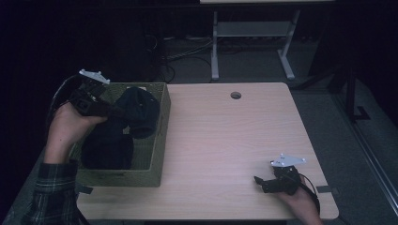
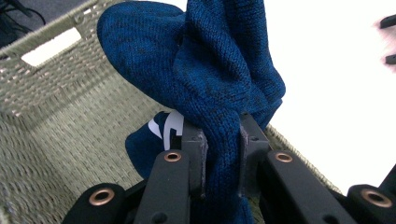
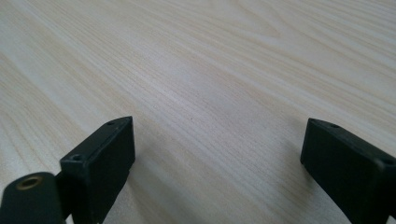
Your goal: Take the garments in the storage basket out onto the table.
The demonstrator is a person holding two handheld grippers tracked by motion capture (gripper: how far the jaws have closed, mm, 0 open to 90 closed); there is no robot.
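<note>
Left gripper (image 2: 222,140): at the far left, over the basket, we see its jaws pinching a fold of the blue knit between the pads.
Knit (image 2: 210,74): dark blue, bunched, hanging from the pinch above the basket; in the high view (image 1: 138,110) it sits against the right wall.
Basket (image 1: 159,140): woven, olive, on the table's left end; we note more dark cloth (image 1: 107,149) inside.
Table (image 1: 225,140): pale wood.
Right gripper (image 3: 217,154): near the right front corner, low over bare wood; we find its jaws spread wide, holding nothing.
</note>
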